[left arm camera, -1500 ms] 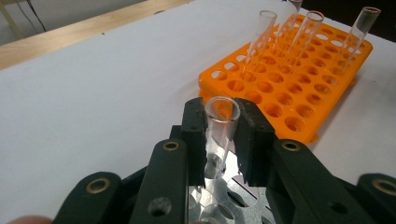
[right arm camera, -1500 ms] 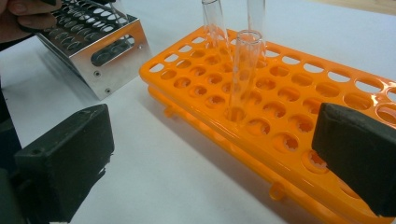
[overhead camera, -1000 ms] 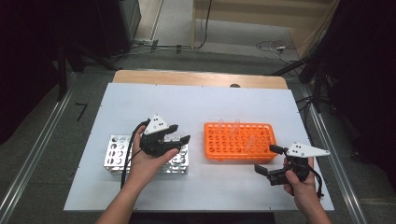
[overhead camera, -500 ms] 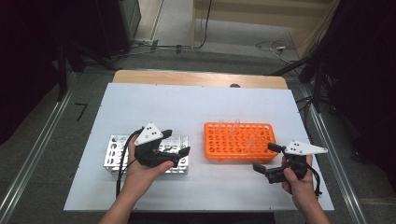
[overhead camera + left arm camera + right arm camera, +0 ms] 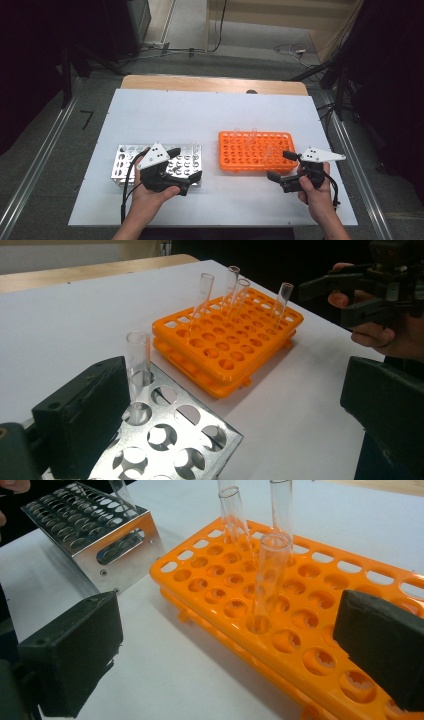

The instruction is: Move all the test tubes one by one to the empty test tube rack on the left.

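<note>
With one tube [image 5: 138, 358] standing in the metal rack [image 5: 170, 442], the left gripper [image 5: 184, 176] had just been opening, jaws wide and empty beside it, while the right gripper [image 5: 280, 175], also wide and empty, faced the orange rack [image 5: 280, 625], likely to grasp another tube there next.

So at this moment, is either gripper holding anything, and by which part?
Nothing is held. The left gripper has just been opening and stands clear of the clear glass test tube in the metal rack; the right gripper is open and empty.
</note>
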Tool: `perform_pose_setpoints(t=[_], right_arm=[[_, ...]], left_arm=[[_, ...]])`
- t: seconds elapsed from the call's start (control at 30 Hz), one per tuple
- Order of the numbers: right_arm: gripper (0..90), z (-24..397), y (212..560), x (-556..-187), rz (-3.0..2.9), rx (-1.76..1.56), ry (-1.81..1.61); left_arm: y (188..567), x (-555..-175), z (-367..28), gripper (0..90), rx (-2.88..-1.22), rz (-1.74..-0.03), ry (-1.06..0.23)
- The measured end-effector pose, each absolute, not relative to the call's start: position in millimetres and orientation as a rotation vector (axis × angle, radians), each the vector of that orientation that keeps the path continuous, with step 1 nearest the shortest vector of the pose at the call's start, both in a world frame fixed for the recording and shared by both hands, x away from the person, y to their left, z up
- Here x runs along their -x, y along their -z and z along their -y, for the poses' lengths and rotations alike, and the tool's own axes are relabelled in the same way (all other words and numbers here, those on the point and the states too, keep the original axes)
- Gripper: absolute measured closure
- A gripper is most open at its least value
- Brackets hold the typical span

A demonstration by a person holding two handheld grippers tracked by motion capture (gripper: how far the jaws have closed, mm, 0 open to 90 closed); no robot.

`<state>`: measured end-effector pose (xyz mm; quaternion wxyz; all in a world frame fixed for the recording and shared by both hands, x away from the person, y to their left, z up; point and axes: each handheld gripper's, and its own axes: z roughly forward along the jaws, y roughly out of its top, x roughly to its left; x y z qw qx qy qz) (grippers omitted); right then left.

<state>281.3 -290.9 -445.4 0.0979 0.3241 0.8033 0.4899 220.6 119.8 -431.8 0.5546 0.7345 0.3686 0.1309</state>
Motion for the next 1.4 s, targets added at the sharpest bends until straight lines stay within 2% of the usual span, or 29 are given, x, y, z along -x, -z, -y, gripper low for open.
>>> perform_pose_setpoints(t=[0.2,0.33,0.57,0.77,1.2,1.4], right_arm=[[6.1,283,448,-287,-2.393,-0.965,-1.471],[15.2,275,451,-291,-2.391,-1.009,-1.429],[39.5,270,459,-298,-2.326,-1.133,-1.342],[52.1,265,467,-301,-2.287,-1.151,-1.269],[73.2,260,475,-299,-2.259,-1.113,-1.219],[73.8,260,474,-296,-2.242,-1.086,-1.23]], left_arm=[[437,-216,-121,0.0,-1.735,-0.874,-0.306],[436,-216,-121,0.0,-1.731,-0.873,-0.309],[437,-216,-119,0.0,-1.734,-0.873,-0.31],[437,-216,-120,0.0,-1.733,-0.875,-0.313],[438,-216,-120,0.0,-1.735,-0.879,-0.315],[438,-216,-119,0.0,-1.738,-0.877,-0.317]])
